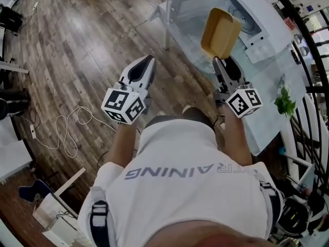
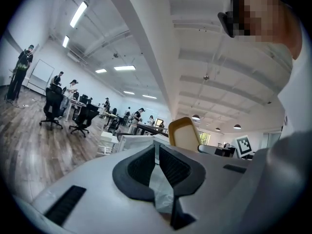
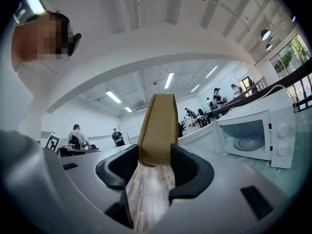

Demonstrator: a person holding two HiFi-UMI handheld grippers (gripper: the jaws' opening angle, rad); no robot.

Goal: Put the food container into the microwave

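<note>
A shallow yellow food container (image 1: 221, 33) is held up on edge over the near end of the white table (image 1: 267, 81), with my right gripper (image 1: 224, 62) shut on its lower rim. In the right gripper view the container (image 3: 158, 128) rises between the jaws of that gripper (image 3: 155, 156). The white microwave (image 1: 247, 12) stands on the table beyond it with its door open; its glass turntable (image 3: 248, 143) shows inside the microwave (image 3: 273, 130). My left gripper (image 1: 145, 62) hangs over the wood floor left of the table, jaws shut on nothing (image 2: 157, 149). The container (image 2: 184, 133) shows ahead in the left gripper view.
A white cable (image 1: 67, 127) loops on the floor at the left. A small green plant (image 1: 284, 103) stands on the table's right side. White bags (image 1: 51, 215) lie at the lower left. Office chairs (image 2: 53, 108), desks and people are far across the room.
</note>
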